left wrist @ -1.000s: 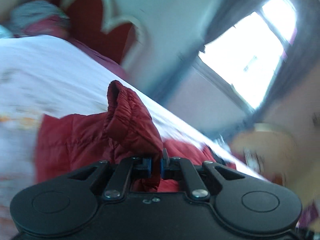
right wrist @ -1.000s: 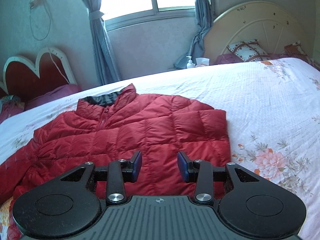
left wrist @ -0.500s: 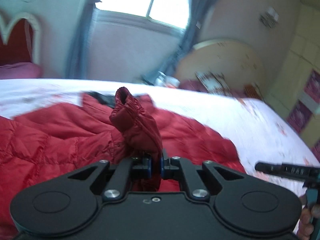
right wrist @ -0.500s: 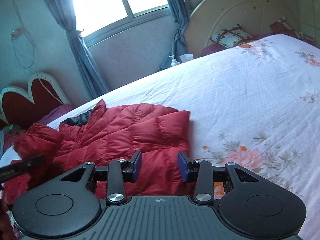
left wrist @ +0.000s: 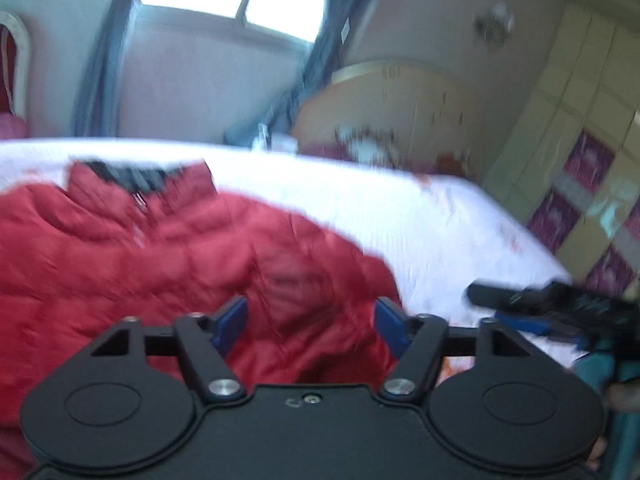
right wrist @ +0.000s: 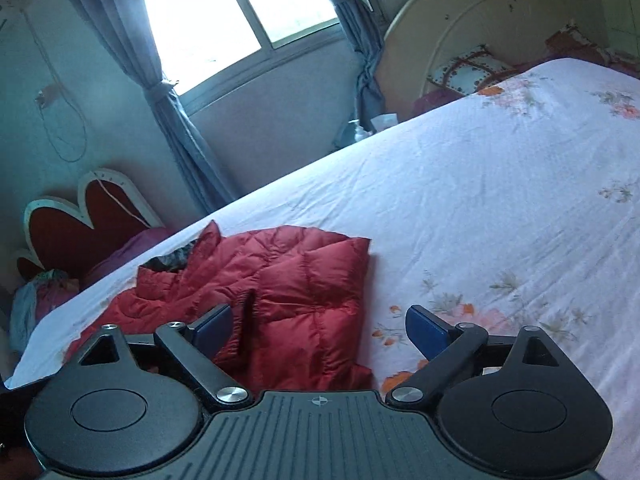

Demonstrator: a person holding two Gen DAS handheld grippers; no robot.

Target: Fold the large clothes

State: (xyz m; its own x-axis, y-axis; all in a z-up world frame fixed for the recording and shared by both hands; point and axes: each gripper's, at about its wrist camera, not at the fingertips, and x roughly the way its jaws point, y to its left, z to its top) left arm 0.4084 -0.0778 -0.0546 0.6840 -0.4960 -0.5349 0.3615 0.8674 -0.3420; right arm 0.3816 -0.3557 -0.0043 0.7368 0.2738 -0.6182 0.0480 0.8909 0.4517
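A red puffer jacket (left wrist: 168,264) lies on the floral white bed sheet (left wrist: 400,216), collar toward the window. Its sleeve lies folded across the front, cuff just before my left gripper (left wrist: 311,326), which is open and empty above it. In the right wrist view the jacket (right wrist: 288,292) lies left of centre, the sleeve cuff (right wrist: 246,320) by the left finger. My right gripper (right wrist: 320,332) is open and empty over the jacket's right edge. It also shows in the left wrist view (left wrist: 532,312) at the right.
The bed sheet (right wrist: 500,208) spreads wide to the right. A cream round headboard (right wrist: 492,20) with pillows stands at the far right. A red heart-shaped headboard (right wrist: 80,224) and a curtained window (right wrist: 240,12) are behind. Cupboards (left wrist: 580,140) line the right wall.
My left gripper has opened and let go of the sleeve cuff, which now lies on the jacket front. My right gripper has opened wider and swung right.
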